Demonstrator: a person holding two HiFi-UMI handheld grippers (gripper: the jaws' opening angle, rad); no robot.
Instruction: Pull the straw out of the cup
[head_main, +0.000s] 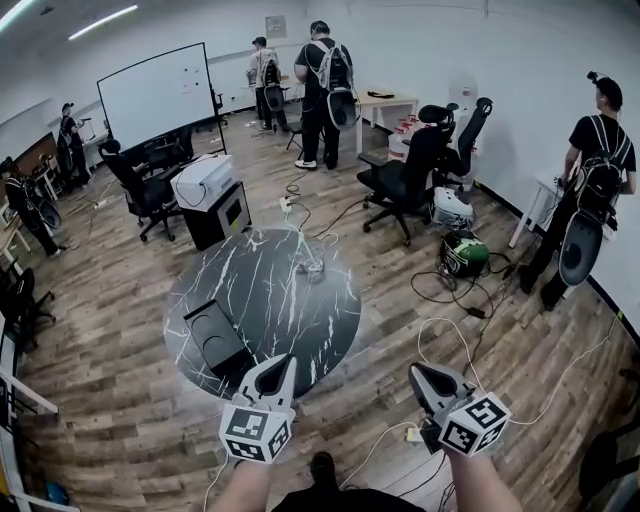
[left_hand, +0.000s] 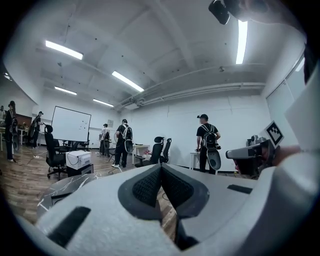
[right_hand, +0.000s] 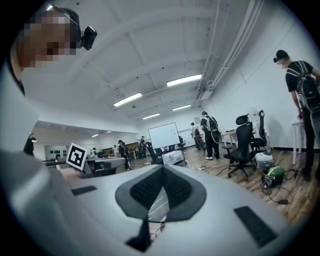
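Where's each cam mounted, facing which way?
Head view: on the person's head, steeply down at the table; forearms, left gripper and right gripper show.
Left gripper view: on that gripper, level across the room; its shut jaws, right gripper at right.
Right gripper view: on that gripper, level; its shut jaws, left gripper at left.
Shared: whiteboard, all three.

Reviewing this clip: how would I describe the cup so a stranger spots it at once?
Find the round black table with white marble veins at the centre of the head view. Toward its far edge stands a small clear cup with a thin pale straw sticking up. Its neighbour, a flat black box at the near left, is dark and opaque.
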